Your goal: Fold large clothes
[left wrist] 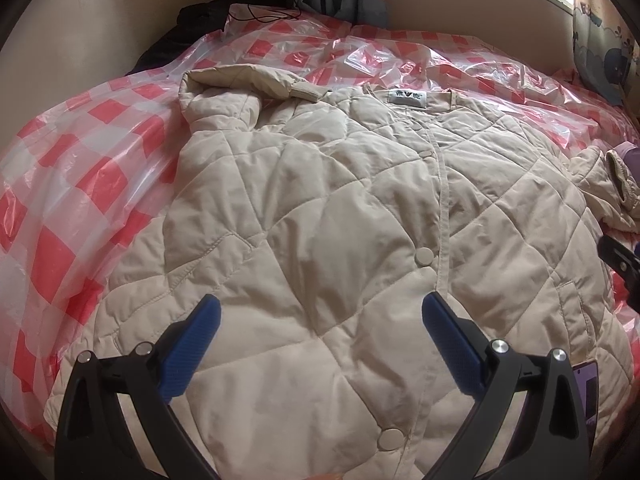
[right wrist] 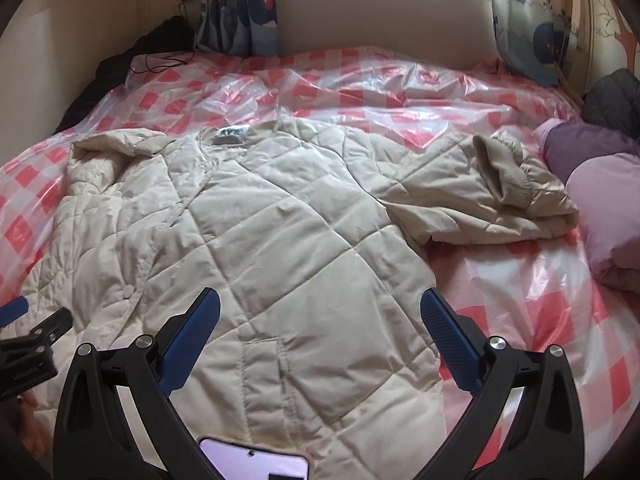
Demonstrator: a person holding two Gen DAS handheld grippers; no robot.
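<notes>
Lying front-up on the red-checked plastic sheet [right wrist: 500,304], the cream quilted jacket [right wrist: 256,240] is snapped shut w/ collar label [left wrist: 407,95] twd the window; one sleeve [left wrist: 224,92] is folded in by the collar, the other [right wrist: 480,200] sprawls out beside a purple bundle [right wrist: 600,184]. Left gripper [left wrist: 321,330] & right gripper [right wrist: 320,330] both hover over the lower half, jaws spread wide, holding nothing.

A small white woven label [left wrist: 407,95] sewn inside the collar of the cream quilted padded jacket [left wrist: 320,216] carries dark printed characters and a small emblem, too blurred to read. No other text shows.
</notes>
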